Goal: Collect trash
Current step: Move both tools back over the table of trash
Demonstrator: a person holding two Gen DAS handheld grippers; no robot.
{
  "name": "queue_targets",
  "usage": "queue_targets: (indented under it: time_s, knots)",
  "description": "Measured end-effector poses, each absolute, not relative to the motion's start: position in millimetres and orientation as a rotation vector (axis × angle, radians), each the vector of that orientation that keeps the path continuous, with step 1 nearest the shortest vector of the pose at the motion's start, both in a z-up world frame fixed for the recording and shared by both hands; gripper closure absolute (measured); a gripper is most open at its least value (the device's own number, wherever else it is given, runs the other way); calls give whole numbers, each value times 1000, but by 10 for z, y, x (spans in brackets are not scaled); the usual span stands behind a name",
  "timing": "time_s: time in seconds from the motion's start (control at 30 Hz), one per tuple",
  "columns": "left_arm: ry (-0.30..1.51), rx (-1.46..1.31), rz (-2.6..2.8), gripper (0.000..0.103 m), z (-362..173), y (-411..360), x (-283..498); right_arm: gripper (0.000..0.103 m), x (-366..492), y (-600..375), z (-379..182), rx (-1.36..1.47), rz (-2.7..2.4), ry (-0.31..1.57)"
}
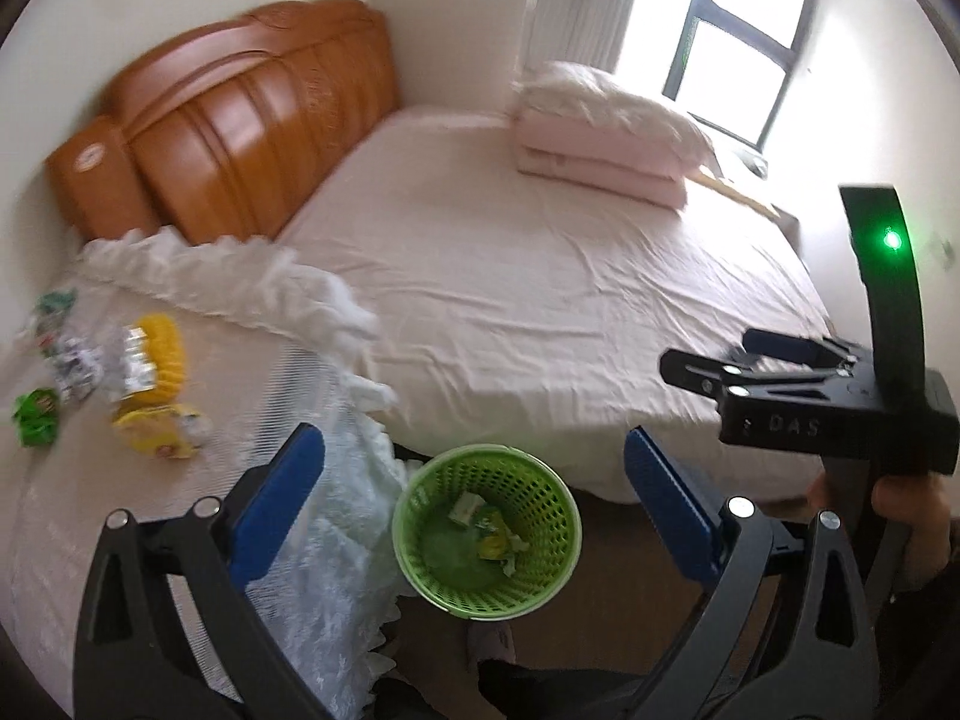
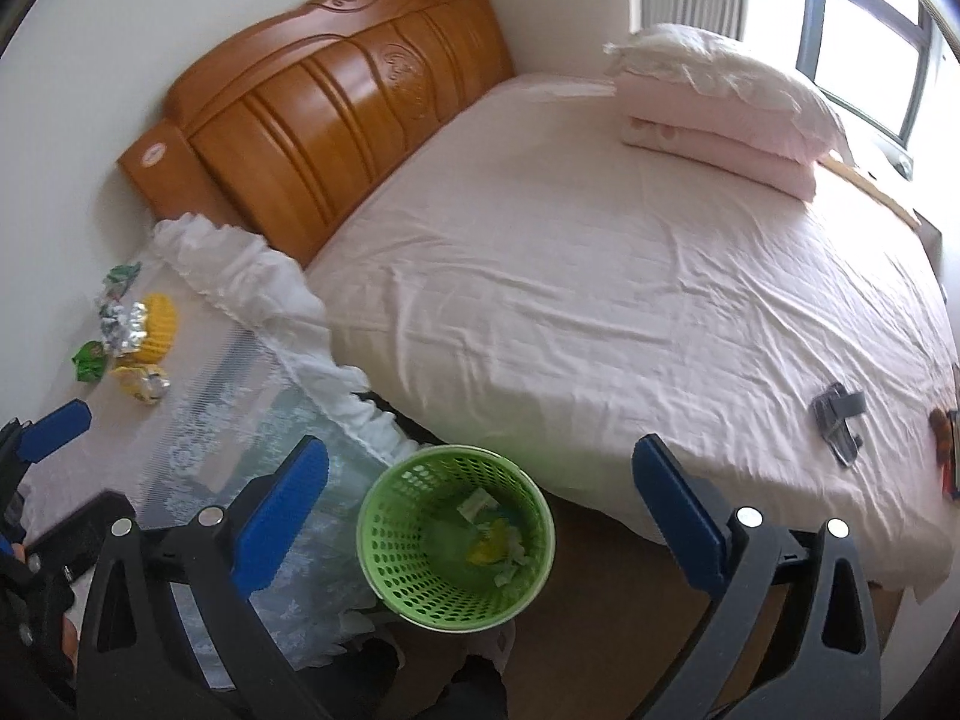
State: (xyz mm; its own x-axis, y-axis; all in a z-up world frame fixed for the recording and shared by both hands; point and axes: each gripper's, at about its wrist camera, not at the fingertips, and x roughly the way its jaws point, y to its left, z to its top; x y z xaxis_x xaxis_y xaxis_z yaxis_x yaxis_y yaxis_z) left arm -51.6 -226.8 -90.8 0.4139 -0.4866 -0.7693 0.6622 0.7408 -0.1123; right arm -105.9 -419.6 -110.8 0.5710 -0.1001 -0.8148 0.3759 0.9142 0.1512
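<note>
Hovering: we held the left gripper (image 1: 474,510) and right gripper (image 2: 480,516) above the green basket (image 2: 384,546), jaws wide apart, empty.
Trash: wrappers (image 2: 135,330) lay left of frame on the lace-covered table (image 2: 198,420); some lay inside the basket.
Edges: bed (image 2: 600,300) edge bordered the basket's upper right.
Room: we saw bare floor (image 2: 600,630) lower right.

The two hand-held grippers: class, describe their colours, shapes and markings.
Each hand-held gripper, left and right, has two flat blue pads on dark grey, triangular cut-out fingers with silver pins. Seen from the left wrist, the right one's black body reads "DAS" and carries a black upright with a green light.
</note>
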Motion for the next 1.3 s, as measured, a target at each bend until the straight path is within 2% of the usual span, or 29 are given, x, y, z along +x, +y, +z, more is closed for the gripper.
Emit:
queue_targets:
  time_s: [0.4, 0.7, 0.97, 1.3]
  knots:
    - [783, 24, -283, 8, -518, -638, -161, 2, -311, -3245, -562, 244, -52, 796]
    - [810, -116, -48, 8, -659, 379, -74, 2, 114, -2474, -526, 160, 125, 814]
    - [792, -102, -3, 8, -886, 623, 251, 2, 263, -2126, -599, 130, 162, 858]
    - [845, 70, -69, 10, -1538, 656, 1521, 2, 324, -1904, -660, 141, 72, 912]
